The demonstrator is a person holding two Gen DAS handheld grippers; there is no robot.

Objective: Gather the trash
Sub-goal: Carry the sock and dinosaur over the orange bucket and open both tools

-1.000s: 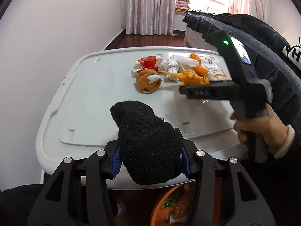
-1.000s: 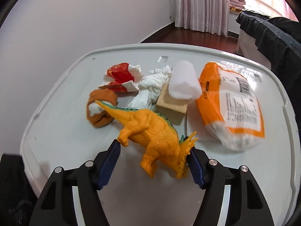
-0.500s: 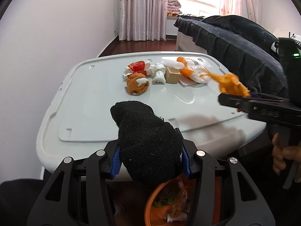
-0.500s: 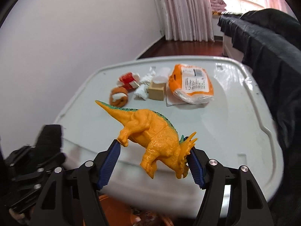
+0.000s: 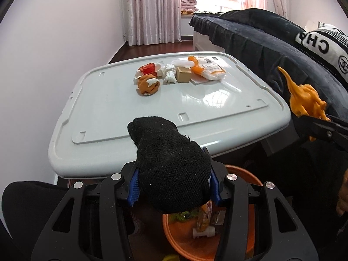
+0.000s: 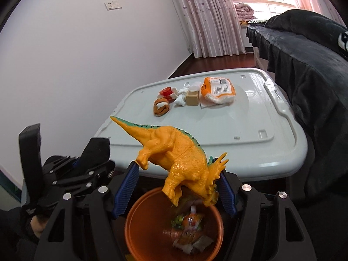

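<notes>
My left gripper (image 5: 174,187) is shut on a black sock (image 5: 171,163) and holds it above the orange bin (image 5: 243,237), off the near edge of the white table (image 5: 121,100). My right gripper (image 6: 176,191) is shut on an orange toy dinosaur (image 6: 174,150) and holds it over the same orange bin (image 6: 143,228), which holds several wrappers. The dinosaur also shows at the right of the left wrist view (image 5: 304,97). The left gripper with the sock shows at the left of the right wrist view (image 6: 87,169).
On the far part of the table lie an orange sock ball (image 5: 149,84), a red and white wrapper (image 5: 148,69), crumpled tissue (image 5: 170,76), a small cardboard box (image 5: 183,75) and an orange tissue pack (image 5: 206,68). A dark bed (image 5: 271,43) stands at the right.
Both grippers have drawn back from the table toward me with their loads. The orange bin has come into view below the right gripper and the dinosaur.
</notes>
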